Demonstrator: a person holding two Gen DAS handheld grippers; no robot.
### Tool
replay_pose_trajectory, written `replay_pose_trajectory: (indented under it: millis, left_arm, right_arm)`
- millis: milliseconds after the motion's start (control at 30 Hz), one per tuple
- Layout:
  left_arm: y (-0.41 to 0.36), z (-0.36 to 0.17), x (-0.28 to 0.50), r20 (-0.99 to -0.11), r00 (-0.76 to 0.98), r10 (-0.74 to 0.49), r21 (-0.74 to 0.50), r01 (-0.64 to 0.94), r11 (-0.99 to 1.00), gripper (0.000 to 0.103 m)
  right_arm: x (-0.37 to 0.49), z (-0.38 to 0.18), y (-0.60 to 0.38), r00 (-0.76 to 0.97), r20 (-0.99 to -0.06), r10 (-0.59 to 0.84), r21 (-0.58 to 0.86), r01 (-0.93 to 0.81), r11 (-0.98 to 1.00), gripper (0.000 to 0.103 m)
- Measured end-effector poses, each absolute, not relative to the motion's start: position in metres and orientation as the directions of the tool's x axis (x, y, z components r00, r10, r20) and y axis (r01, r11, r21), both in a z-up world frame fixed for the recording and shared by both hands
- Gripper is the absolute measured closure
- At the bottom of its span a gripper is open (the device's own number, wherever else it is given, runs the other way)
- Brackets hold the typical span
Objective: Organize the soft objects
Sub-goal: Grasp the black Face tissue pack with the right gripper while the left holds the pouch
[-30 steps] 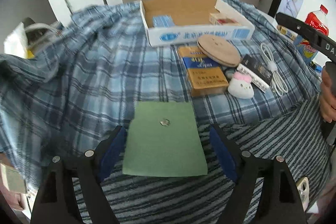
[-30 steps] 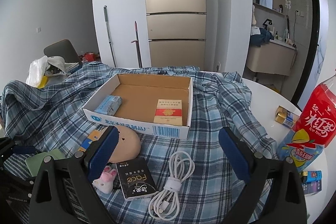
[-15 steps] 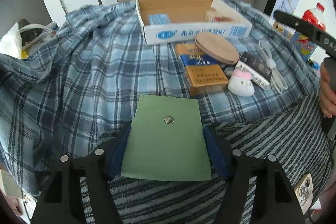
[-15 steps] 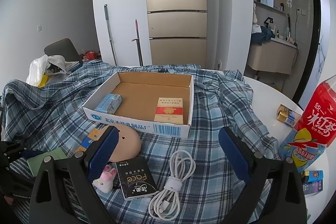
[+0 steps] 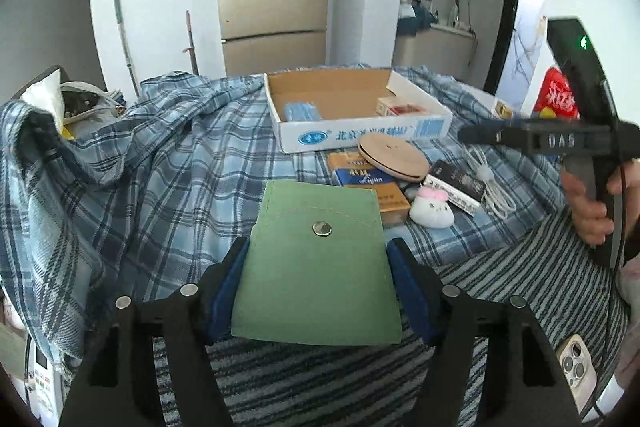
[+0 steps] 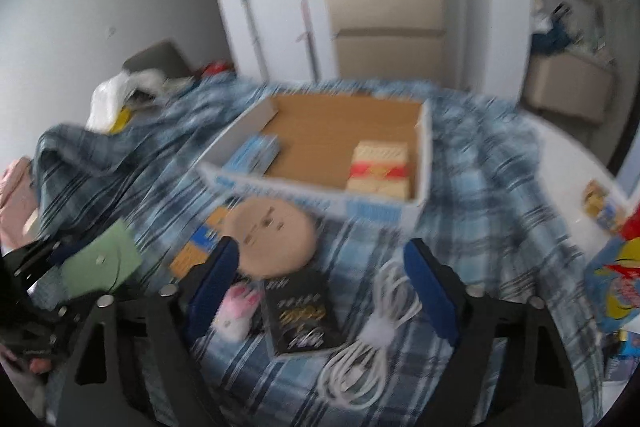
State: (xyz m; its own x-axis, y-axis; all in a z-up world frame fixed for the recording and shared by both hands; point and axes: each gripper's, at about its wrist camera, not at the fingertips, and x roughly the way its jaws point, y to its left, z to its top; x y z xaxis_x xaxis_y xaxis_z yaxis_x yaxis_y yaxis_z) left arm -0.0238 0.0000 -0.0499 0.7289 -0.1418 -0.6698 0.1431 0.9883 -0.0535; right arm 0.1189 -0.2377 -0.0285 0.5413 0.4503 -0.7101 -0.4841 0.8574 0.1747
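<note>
The left claw (image 5: 318,291) grips the green pouch (image 5: 316,271) by its side edges, raised over the plaid-covered desk (image 5: 168,187); carry it level toward the cardboard box (image 5: 352,115). The right claw (image 6: 322,291), closing with nothing between its pads, hangs above the black packet (image 6: 304,311). Only the left view shows the snap sharply; the right is blurred.

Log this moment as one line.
left gripper: shut on green pouch | right gripper: closing, nothing gripped, above black box | cardboard box: open
</note>
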Motion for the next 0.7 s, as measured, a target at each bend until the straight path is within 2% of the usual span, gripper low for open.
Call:
replay_pose_trajectory:
  millis: [233,367,533,600,700]
  left_arm:
    - [0.003,-0.043,-0.033,-0.617,0.777,-0.123,-0.047,0.119,0.992,0.032]
    - [0.004,-0.042,-0.035,-0.609,0.785,-0.114,-0.043,0.111,0.993,0.032]
    - [0.007,-0.042,-0.035,-0.607,0.779,-0.159,-0.081,0.139,0.987,0.032]
    - [0.008,-0.042,-0.035,-0.606,0.781,-0.153,-0.085,0.128,0.988,0.032]
    - [0.009,-0.041,-0.036,-0.598,0.787,-0.154,-0.087,0.127,0.988,0.032]
  right_arm:
    - [0.12,-0.055,-0.216,0.46,-0.803,0.379,0.102,-0.521,0.848,0.034]
    - [0.123,-0.069,-0.21,0.431,-0.841,0.326,0.068,-0.514,0.855,0.043]
    - [0.127,-0.077,-0.206,0.406,-0.862,0.305,0.057,-0.52,0.852,0.046]
    - [0.128,-0.078,-0.205,0.404,-0.864,0.301,0.053,-0.521,0.852,0.055]
    - [0.127,-0.077,-0.206,0.403,-0.863,0.305,0.054,-0.526,0.849,0.057]
